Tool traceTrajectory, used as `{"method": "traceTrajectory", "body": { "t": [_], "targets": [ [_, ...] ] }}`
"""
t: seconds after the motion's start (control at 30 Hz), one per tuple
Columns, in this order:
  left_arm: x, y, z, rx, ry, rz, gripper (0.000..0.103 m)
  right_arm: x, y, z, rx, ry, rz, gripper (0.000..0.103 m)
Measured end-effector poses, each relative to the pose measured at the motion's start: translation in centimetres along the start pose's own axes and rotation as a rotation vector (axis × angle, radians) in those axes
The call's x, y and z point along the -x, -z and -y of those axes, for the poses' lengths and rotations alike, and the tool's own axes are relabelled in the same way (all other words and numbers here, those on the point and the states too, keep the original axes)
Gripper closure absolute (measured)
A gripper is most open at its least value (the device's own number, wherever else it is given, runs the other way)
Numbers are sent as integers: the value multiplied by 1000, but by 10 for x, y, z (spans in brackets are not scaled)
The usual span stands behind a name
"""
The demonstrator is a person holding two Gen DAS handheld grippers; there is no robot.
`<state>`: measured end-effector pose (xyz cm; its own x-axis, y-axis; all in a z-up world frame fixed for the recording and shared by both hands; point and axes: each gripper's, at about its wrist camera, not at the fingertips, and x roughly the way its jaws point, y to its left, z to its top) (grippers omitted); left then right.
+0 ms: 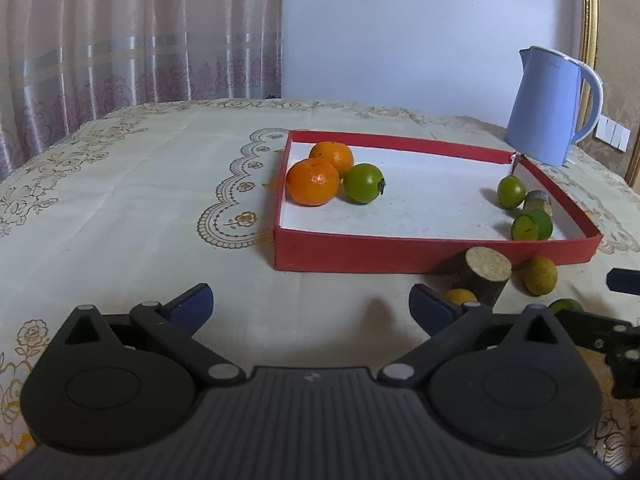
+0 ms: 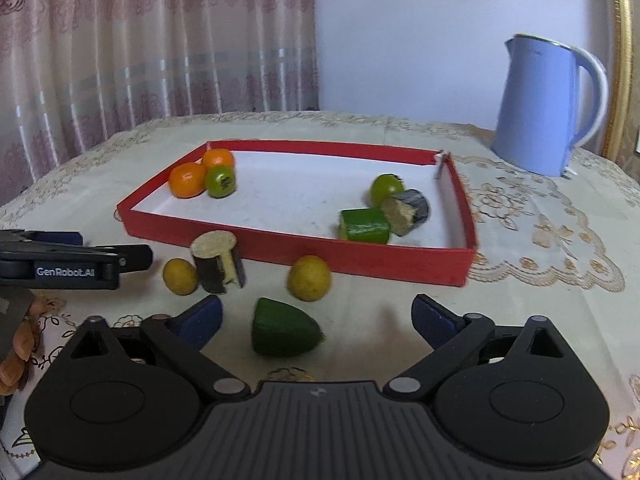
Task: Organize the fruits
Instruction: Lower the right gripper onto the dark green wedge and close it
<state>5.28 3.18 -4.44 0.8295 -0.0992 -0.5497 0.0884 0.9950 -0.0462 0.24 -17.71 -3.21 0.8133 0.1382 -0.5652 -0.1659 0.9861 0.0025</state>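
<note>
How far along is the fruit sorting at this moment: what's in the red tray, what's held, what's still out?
Done: two oranges and a green fruit sit in one corner of the red tray, three more pieces in the opposite one. In hand: nothing; both the left gripper and the right gripper are open, a green wedge between the right jaws. Left: the wedge, two yellow fruits and a cork-topped piece on the tablecloth.

both low views toward tray [image 1: 400,258]

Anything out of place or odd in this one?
Yes. Four pieces lie on the tablecloth outside the red tray: two yellow fruits, a dark cut cylinder and a green wedge between the right gripper's open jaws.
</note>
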Motion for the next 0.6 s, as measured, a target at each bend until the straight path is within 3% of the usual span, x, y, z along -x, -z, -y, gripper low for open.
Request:
{"method": "traceTrajectory", "body": {
  "t": [0.17,0.3,0.37,0.53,0.6],
  "targets": [
    [-3,0,1,-4,-22,-15,0,-15,-1,-12,41,-14,-58,30],
    [-6,0,2,-8,-28,-27,0,-19,0,-13,35,-12,-71,31],
    [-6,0,2,-9,-29,-28,0,-19,0,-13,35,-15,-70,43],
    [-7,0,1,0,-27,-30,0,-17,0,-16,50,-42,-64,55],
    [-7,0,1,1,-27,-31,0,-16,0,-16,45,-26,-57,65]
  ]
}}
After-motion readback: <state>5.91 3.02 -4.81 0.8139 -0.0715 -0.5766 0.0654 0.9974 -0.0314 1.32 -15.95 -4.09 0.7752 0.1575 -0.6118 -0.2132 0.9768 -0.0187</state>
